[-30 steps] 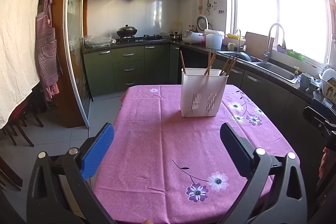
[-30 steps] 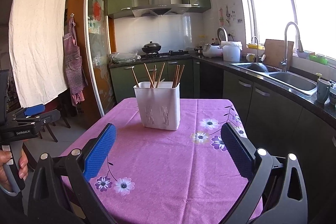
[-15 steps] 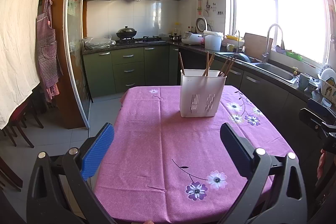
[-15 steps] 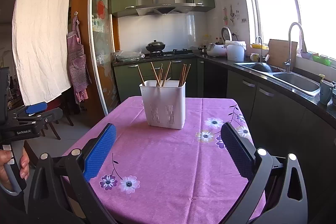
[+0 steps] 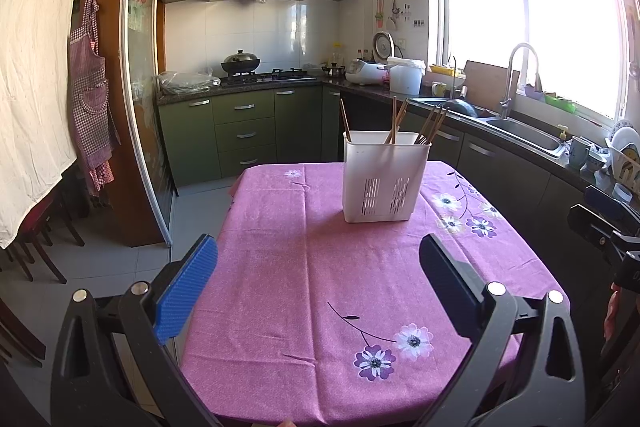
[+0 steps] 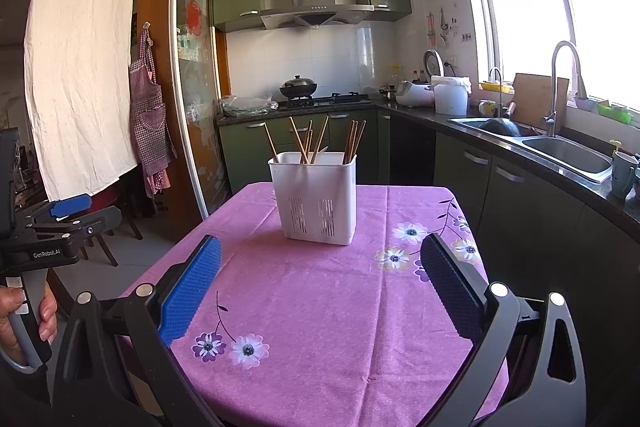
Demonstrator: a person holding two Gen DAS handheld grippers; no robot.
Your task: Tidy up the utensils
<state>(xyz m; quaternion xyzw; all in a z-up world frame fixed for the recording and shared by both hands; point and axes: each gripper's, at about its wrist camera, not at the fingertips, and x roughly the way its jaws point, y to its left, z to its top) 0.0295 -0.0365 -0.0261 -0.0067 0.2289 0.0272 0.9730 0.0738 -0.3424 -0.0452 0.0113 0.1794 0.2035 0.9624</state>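
Chopsticks [image 6: 316,141] stand leaning in a white holder [image 6: 314,201] toward the far end of the counter [image 6: 340,307] with its purple flowered cloth. Left hand-held gripper [image 5: 318,279] and right hand-held gripper [image 6: 320,279] both hang released and empty over the near edge, well short of the holder.

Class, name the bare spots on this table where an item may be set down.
Free: the pink tablecloth between the white utensil holder and the near edge, and left of the holder. Crowded: the holder itself, full of chopsticks.
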